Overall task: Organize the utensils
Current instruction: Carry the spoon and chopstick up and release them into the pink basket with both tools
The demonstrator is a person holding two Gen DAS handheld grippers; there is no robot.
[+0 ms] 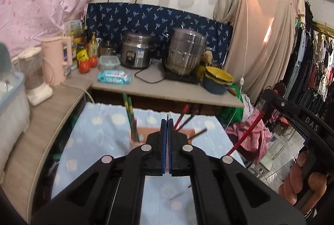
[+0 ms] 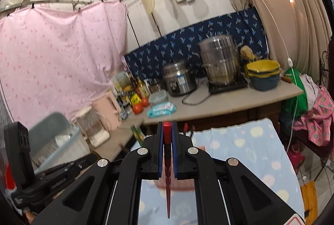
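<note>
Between the right claw's (image 2: 167, 126) pads, a red chopstick (image 2: 167, 172) sits clamped.

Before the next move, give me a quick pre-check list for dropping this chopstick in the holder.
1. Right gripper shut on red chopstick: ok.
2. Chopstick tip points down, toward the camera: ok.
3. Left gripper shut, a thin metal tip showing between the pads; what it holds: cannot tell.
4. Pink holder upright on the blue cloth, chopsticks already in it: ok.
5. Free slot in the holder: cannot tell, left gripper hides it.
6. Chopstick lined up over the holder: not ok, it is off to the right of it.
</note>
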